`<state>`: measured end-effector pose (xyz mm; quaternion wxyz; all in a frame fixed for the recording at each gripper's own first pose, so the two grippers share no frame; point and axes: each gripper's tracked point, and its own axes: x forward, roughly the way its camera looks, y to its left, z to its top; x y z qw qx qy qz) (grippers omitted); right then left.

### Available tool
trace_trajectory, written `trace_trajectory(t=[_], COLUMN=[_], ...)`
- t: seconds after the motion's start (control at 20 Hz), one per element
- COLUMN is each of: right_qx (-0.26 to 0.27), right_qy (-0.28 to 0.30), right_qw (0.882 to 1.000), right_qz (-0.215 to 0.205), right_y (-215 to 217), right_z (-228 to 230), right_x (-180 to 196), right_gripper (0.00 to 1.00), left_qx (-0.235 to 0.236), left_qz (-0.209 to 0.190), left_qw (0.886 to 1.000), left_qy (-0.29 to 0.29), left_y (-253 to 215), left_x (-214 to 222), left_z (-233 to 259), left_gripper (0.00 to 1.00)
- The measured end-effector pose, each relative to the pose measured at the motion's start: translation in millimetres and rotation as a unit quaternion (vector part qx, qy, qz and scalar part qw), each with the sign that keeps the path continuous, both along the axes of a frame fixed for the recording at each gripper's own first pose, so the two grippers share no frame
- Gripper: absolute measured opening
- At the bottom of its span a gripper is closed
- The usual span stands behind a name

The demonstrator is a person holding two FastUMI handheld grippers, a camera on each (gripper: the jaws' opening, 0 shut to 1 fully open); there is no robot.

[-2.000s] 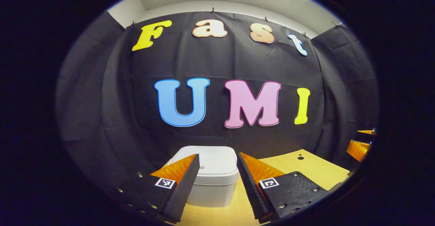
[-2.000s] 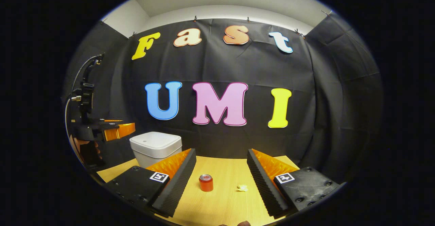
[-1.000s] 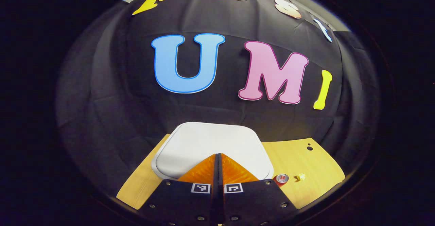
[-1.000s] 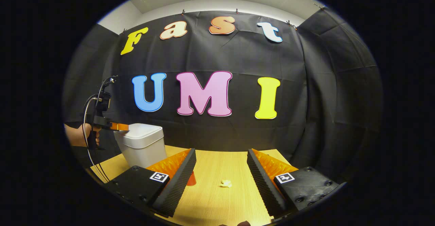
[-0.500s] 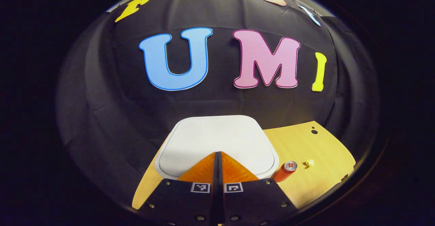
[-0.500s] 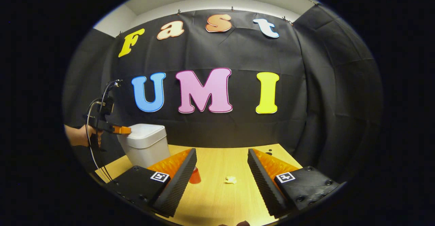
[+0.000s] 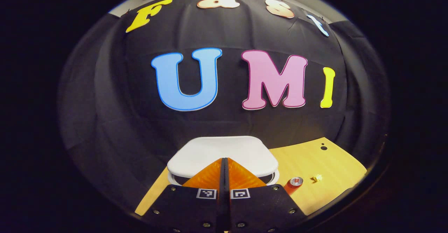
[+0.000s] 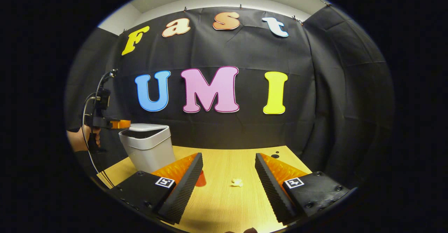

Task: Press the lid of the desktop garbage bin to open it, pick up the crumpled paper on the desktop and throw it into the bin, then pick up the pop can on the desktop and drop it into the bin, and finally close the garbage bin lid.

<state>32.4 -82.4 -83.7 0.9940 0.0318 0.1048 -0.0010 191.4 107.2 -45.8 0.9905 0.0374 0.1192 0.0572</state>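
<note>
Two light items wait mid-surface: crumpled paper (image 8: pixel 237 182), soft, pinch anywhere; pop can (image 7: pixel 293 184), slippery, grasp its sides. Right gripper (image 8: pixel 226 182) wide; left gripper (image 7: pixel 224 171) closed, empty, over the lid (image 7: pixel 224 152).

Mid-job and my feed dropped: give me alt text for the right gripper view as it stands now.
The right gripper hangs open above the wooden table, crumpled paper lying between its fingers and the pop can partly hidden behind one. At far left, the white garbage bin has its lid lifted, with the left gripper, held by a hand, at it.
</note>
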Motion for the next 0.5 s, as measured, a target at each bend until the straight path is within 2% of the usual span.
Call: trace_trajectory(t=[0.1,0.35,0.5], right_qx=[0.000,-0.002,-0.004], right_qy=[-0.001,-0.011,-0.013], right_qw=[1.000,1.000,1.000], right_qz=[-0.002,-0.006,-0.006], right_y=[2,9,12], right_z=[2,10,12], right_x=[0,3,4], right_gripper=[0.98,0.97,0.97], left_qx=[0.009,-0.014,-0.002], left_qz=[-0.001,-0.014,-0.034], left_qw=[1.000,0.995,0.992], left_qy=[-0.018,-0.096,-0.120], left_y=[-8,-40,-59], left_x=[-8,-31,-49], left_z=[22,79,103], left_gripper=[0.00,0.01,0.02])
